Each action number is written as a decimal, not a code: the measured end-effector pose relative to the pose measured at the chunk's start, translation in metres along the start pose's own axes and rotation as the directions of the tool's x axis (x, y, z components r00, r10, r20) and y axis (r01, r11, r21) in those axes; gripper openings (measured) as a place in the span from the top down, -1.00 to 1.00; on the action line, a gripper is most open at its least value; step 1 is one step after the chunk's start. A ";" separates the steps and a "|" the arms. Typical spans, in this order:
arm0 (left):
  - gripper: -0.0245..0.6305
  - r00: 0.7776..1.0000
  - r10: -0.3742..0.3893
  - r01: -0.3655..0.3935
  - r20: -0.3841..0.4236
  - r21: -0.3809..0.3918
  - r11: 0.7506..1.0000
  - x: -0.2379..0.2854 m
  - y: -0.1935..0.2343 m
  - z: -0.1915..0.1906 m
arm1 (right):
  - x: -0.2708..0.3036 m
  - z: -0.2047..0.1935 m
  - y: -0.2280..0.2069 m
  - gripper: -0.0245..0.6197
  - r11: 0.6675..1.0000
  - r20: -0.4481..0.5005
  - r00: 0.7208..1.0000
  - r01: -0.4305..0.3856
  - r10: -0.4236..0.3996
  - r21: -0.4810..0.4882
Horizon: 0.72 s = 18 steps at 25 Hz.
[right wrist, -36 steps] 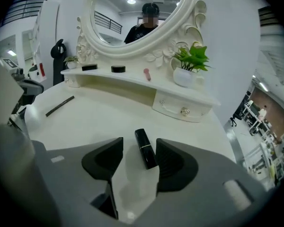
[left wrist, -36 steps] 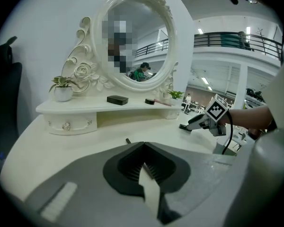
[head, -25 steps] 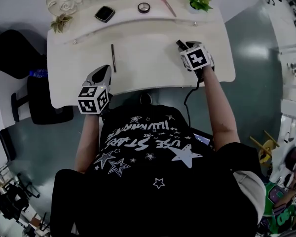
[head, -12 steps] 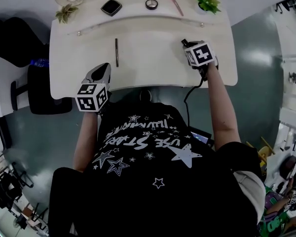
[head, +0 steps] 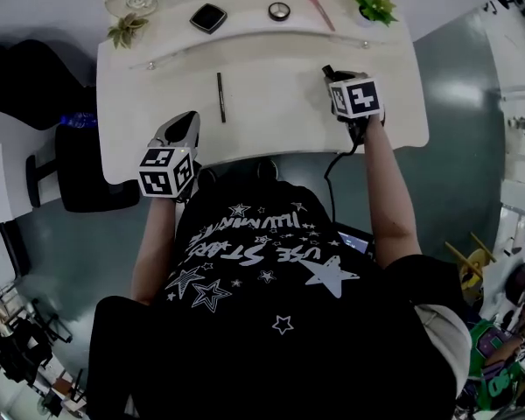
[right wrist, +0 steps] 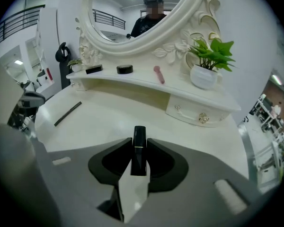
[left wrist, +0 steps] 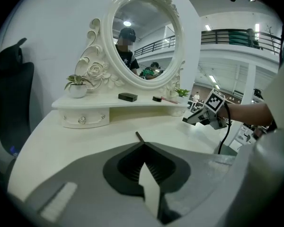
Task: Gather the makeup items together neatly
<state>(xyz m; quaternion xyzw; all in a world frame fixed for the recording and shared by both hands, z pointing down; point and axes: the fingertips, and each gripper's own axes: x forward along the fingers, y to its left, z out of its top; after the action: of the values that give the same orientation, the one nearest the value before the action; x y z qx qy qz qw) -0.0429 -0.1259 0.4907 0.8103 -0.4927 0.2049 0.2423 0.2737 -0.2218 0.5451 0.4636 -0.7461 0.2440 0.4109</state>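
My right gripper (head: 329, 74) is over the right part of the white dressing table (head: 271, 121), shut on a black lipstick tube (right wrist: 139, 148) that sticks out past its tips; its jaws have just been closing on it. At the table's front left edge my left gripper (head: 185, 121) is shut with nothing in it. A dark eye pencil (head: 220, 97) lies on the tabletop ahead of it. On the raised back shelf lie a black square compact (head: 208, 17), a small round case (head: 279, 11) and a pink brush (head: 321, 11).
An ornate oval mirror (left wrist: 144, 37) stands behind the shelf. A green potted plant (right wrist: 209, 63) is on the shelf's right end, a smaller plant (left wrist: 77, 85) on its left end. A black chair (head: 79, 169) stands left of the table.
The right gripper has rolled a little and shifted slightly with the lipstick between its jaws. The left gripper has edged a bit forward along the table's front edge. The head view has shifted.
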 end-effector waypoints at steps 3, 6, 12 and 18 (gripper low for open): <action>0.92 1.000 -0.028 0.028 -0.008 0.019 0.999 -0.002 0.012 0.003 | -0.003 0.008 0.017 0.53 0.998 0.019 1.000 0.023 -0.024 0.058; 0.92 0.998 -0.055 0.055 -0.012 0.040 0.998 -0.005 0.024 0.005 | -0.004 0.016 0.037 0.53 0.994 0.043 0.998 0.041 -0.045 0.099; 0.92 0.994 -0.104 0.104 -0.015 0.056 0.993 -0.012 0.046 0.004 | -0.004 0.027 0.082 0.53 0.983 0.067 0.995 0.067 -0.079 0.170; 0.92 0.989 -0.149 0.151 -0.023 0.071 0.986 -0.021 0.063 -0.001 | 0.002 0.036 0.126 0.54 0.968 0.085 0.991 0.084 -0.106 0.235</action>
<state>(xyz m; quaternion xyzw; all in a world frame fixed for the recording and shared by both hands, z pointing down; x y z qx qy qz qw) -0.1088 -0.1357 0.4921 0.8515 -0.4204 0.2112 0.2317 0.1470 -0.1923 0.5296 0.5547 -0.7086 0.2864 0.3289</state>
